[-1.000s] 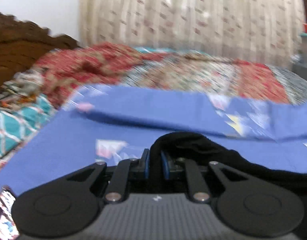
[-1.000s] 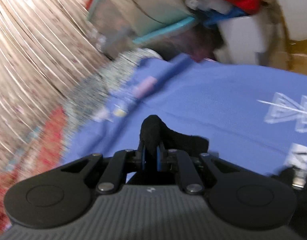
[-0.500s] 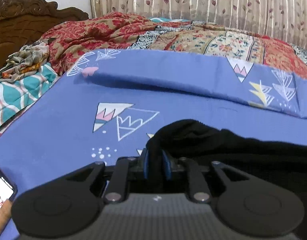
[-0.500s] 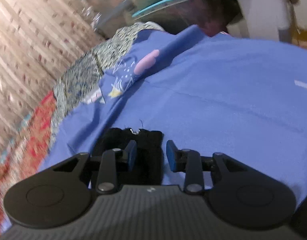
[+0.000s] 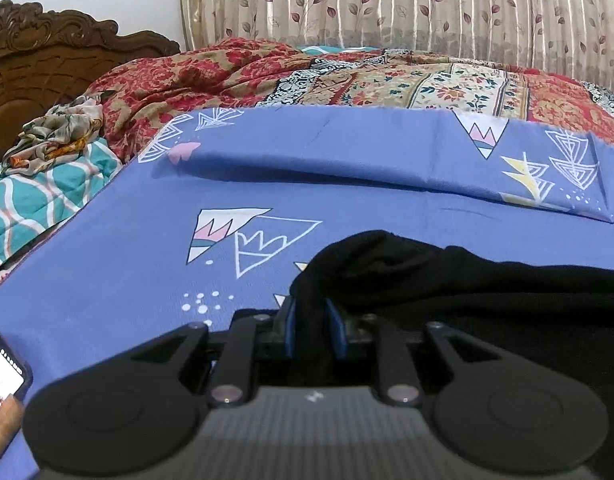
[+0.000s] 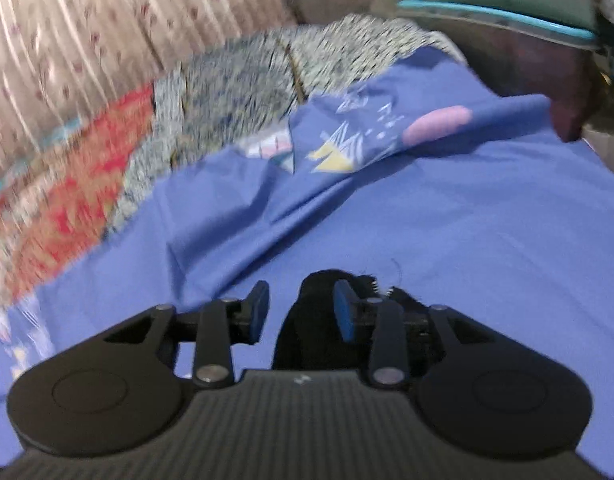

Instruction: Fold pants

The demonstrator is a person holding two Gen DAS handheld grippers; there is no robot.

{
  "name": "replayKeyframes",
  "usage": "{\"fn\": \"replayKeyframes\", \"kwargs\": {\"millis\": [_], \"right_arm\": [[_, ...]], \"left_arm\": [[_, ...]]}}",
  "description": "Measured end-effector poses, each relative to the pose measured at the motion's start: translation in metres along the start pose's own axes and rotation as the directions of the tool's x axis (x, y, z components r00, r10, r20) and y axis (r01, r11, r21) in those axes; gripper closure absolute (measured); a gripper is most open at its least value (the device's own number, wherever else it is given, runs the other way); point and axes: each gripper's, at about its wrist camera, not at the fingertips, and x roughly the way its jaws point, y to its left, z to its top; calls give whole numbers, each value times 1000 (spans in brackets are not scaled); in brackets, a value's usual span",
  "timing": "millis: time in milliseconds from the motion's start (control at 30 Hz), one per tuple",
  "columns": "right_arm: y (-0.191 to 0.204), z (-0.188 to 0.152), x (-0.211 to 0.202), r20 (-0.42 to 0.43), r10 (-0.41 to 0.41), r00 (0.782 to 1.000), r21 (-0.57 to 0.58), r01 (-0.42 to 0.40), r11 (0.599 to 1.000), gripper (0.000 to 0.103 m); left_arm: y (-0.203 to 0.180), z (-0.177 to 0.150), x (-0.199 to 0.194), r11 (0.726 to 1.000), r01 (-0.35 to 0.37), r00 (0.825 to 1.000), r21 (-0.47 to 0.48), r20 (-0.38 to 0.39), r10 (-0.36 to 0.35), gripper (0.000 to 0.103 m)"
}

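My left gripper (image 5: 312, 326) pinches the black pants (image 5: 447, 276) low in the frame. My right gripper (image 6: 301, 312) is wide apart over the blue sheet (image 6: 467, 208).

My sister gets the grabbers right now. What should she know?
Left gripper: shut on the black pants, pinching a bunched edge.
Right gripper: open, with the pants' other end lying loose between its fingers.
The pants lie on the blue sheet.
Done: that end is laid down and released.
Left: let go with the left, then likely smooth and fold again. How many folds are done can't be seen.
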Motion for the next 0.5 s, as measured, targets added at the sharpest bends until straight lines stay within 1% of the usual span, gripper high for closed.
{"fn": "replayKeyframes", "kwargs": {"millis": [33, 100, 133, 167, 200, 233, 267, 300, 333, 367, 400, 433, 467, 500], "right_arm": [[6, 0, 9, -28, -24, 999, -32, 23, 999, 55], [16, -3, 29, -98, -85, 992, -109, 74, 991, 57], [18, -6, 39, -133, -131, 982, -150, 111, 982, 83], [17, -7, 43, -143, -162, 976, -165, 137, 977, 97], [11, -5, 43, -132, -159, 979, -126, 142, 982, 97], [2, 1, 37, -99, -114, 988, -32, 111, 993, 97], [-9, 7, 30, -51, -50, 997, 78, 54, 995, 98], [-24, 13, 20, 25, 24, 999, 212, -29, 977, 98], [-39, 17, 12, 110, 65, 992, 338, -99, 936, 98], [-52, 19, 7, 169, 60, 984, 439, -129, 889, 92], [-58, 21, 8, 179, 44, 983, 487, -127, 864, 89], [-61, 23, 11, 158, 31, 987, 497, -107, 861, 81], [-62, 27, 16, 119, 33, 992, 470, -86, 879, 76], [-62, 28, 17, 106, 20, 994, 434, -64, 899, 76]], "left_arm": [[0, 0, 0, 1000, 1, 1000, -1, 0, -1, 84], [0, 0, 0, 1000, 2, 1000, -2, -3, -2, 84], [0, 1, 0, 1000, 2, 1000, -1, -6, -2, 85], [0, 3, -1, 1000, 6, 1000, -3, -10, -6, 86], [2, 6, -2, 1000, 13, 1000, -14, -13, -13, 86], [6, 10, -4, 999, 28, 1000, -40, -10, -28, 87], [12, 15, -5, 996, 42, 999, -75, -1, -43, 88], [19, 20, -6, 991, 56, 998, -123, 11, -55, 88], [26, 26, -4, 983, 66, 998, -174, 12, -65, 88], [31, 31, 0, 971, 72, 997, -227, 1, -74, 88], [34, 34, 5, 964, 70, 997, -256, -18, -77, 88], [33, 36, 11, 962, 60, 996, -265, -42, -74, 87], [30, 35, 16, 964, 52, 995, -261, -65, -72, 84], [26, 34, 20, 968, 43, 995, -246, -81, -64, 84]]}}
